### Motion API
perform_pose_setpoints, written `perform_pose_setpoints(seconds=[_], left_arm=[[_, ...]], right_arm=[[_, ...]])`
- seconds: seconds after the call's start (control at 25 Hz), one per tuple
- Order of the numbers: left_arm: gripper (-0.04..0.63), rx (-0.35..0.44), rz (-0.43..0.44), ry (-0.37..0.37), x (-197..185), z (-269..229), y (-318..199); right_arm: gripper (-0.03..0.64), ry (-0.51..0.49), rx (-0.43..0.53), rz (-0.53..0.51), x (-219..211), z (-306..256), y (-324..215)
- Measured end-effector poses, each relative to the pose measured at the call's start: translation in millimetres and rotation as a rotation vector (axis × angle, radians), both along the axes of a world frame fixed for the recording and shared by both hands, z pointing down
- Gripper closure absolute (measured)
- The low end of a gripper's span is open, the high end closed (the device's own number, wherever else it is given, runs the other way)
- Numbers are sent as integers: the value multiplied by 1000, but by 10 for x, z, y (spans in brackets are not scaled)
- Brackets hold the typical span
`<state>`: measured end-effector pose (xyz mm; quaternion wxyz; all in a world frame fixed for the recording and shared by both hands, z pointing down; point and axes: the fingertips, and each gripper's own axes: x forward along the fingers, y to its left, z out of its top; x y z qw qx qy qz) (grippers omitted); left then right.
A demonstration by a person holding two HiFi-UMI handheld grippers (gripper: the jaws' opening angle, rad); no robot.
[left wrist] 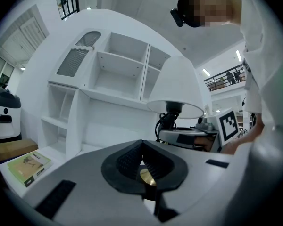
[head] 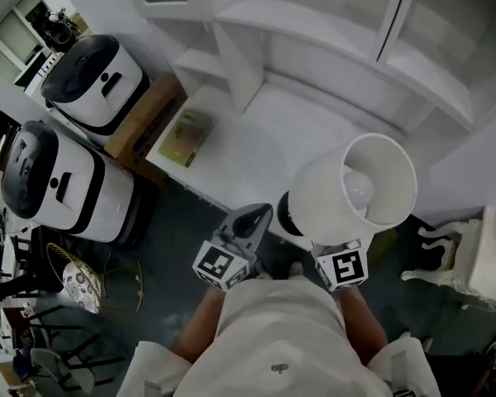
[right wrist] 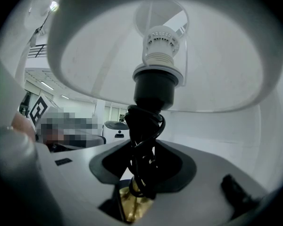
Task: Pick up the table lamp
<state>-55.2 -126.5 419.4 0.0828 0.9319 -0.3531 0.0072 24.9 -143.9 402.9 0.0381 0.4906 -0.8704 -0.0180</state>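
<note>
The table lamp (head: 360, 190) stands upright at the near edge of the white desk (head: 256, 131), right in front of the person. The right tongs (right wrist: 142, 173) pinch its slim brass stem (right wrist: 132, 204) just under the socket, over the black cord (right wrist: 144, 140) coiled there, likely because the wide shade (right wrist: 226, 65) gives no grip and the bundled cord cannot trail. Whether the base is clear of the desk I can't tell, while the left tongs (left wrist: 142, 161) sit pressed together and empty just beside it, seemingly kept free to steady things.
</note>
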Motion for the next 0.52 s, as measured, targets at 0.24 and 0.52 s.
perform_pose_setpoints(seconds=[0.24, 0.52], left_arm=[[584, -9, -11, 1, -81, 19, 7], [585, -5, -15, 11, -108, 37, -48]], right_arm=[[459, 22, 9, -12, -66, 9, 26], [459, 18, 4, 1, -78, -2, -18]])
